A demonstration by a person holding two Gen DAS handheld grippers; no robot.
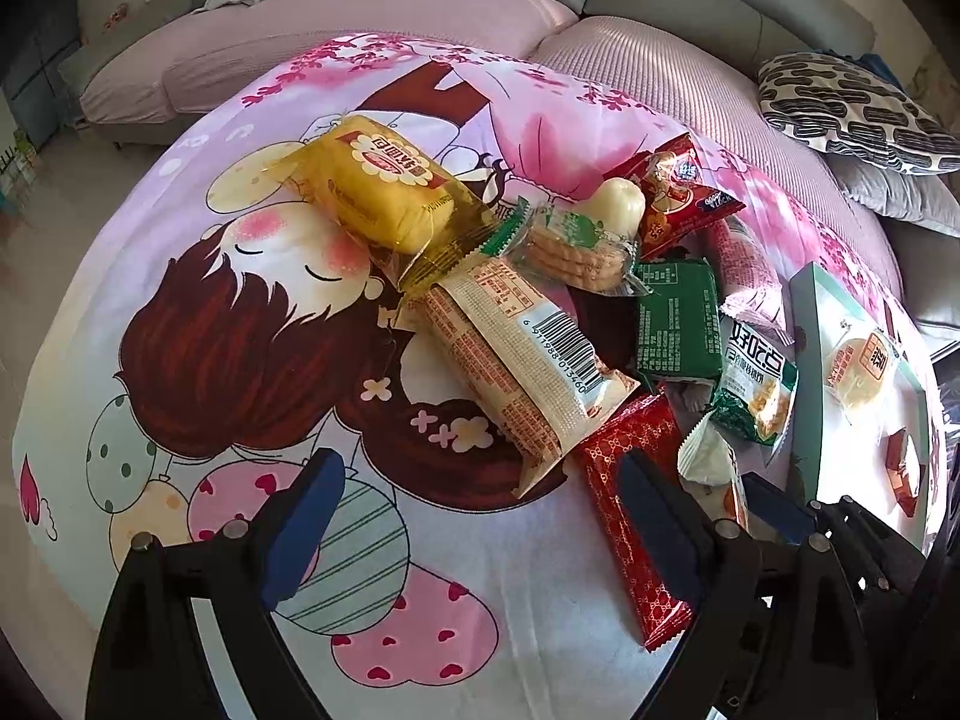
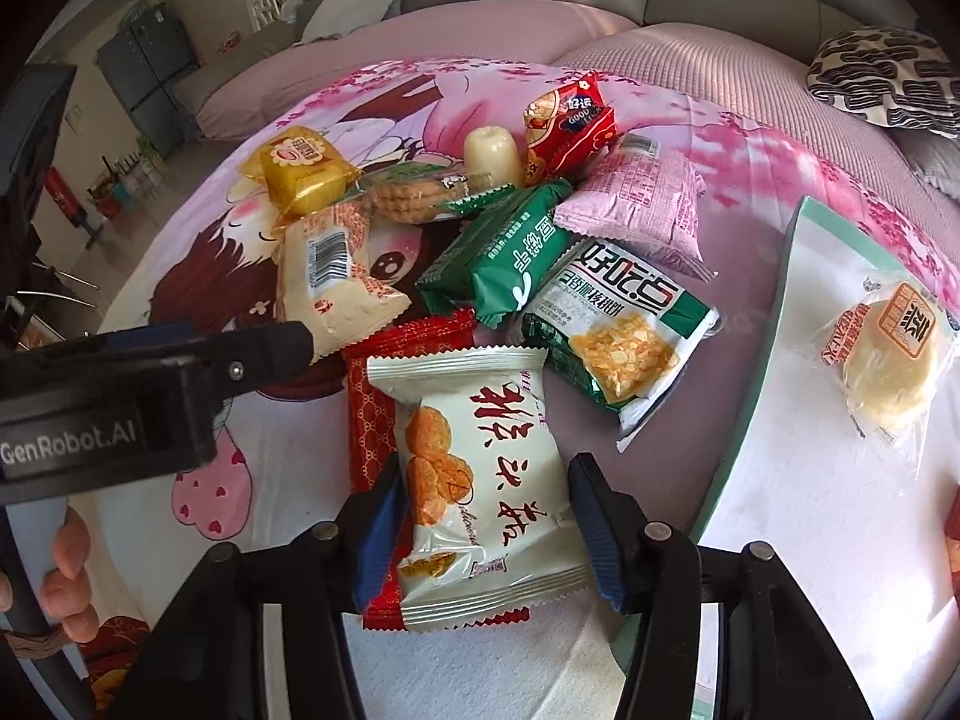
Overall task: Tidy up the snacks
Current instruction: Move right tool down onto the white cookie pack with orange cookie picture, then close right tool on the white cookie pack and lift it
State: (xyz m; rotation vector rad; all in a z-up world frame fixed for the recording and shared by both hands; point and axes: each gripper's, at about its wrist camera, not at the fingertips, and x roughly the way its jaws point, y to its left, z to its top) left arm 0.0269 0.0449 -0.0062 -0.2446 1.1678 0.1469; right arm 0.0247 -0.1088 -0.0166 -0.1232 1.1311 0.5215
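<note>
The right gripper [image 2: 486,531] has its blue-padded fingers [image 2: 381,531] closed against both sides of a white snack packet [image 2: 480,480] printed with red characters and golden puffs, which lies partly on top of a long red packet [image 2: 375,420] on the cartoon-printed cloth [image 2: 288,480]. The left gripper [image 1: 480,534] hangs wide open with nothing between its pads, over the cloth at the near side of the heap; its right finger sits over the lower part of the same red packet [image 1: 630,516]. Crowded beyond the held packet are a green-and-white walnut crisp bag [image 2: 618,342], touching or just beside its upper right corner, a green biscuit packet [image 2: 504,252], a pink packet [image 2: 636,204], a cream packet with a barcode [image 2: 330,282], a yellow cake packet [image 2: 300,171], a clear sleeve of round biscuits [image 2: 414,195], a pale cream-coloured lump [image 2: 492,153] and a red bag [image 2: 567,123] at the far end. To the right stands a shallow white box with a green rim [image 2: 756,378], its near wall just beside the right gripper's right finger; one wrapped round cake [image 2: 894,360] already lies inside it, and the rest of its floor visible here is bare. In the right wrist view the left gripper's black body [image 2: 108,408] comes in from the left, near the barcode packet. The cloth is open at the near left and along its far edge, where a pink sofa cushion [image 2: 480,36] and a patterned pillow [image 2: 888,75] lie beyond.
</note>
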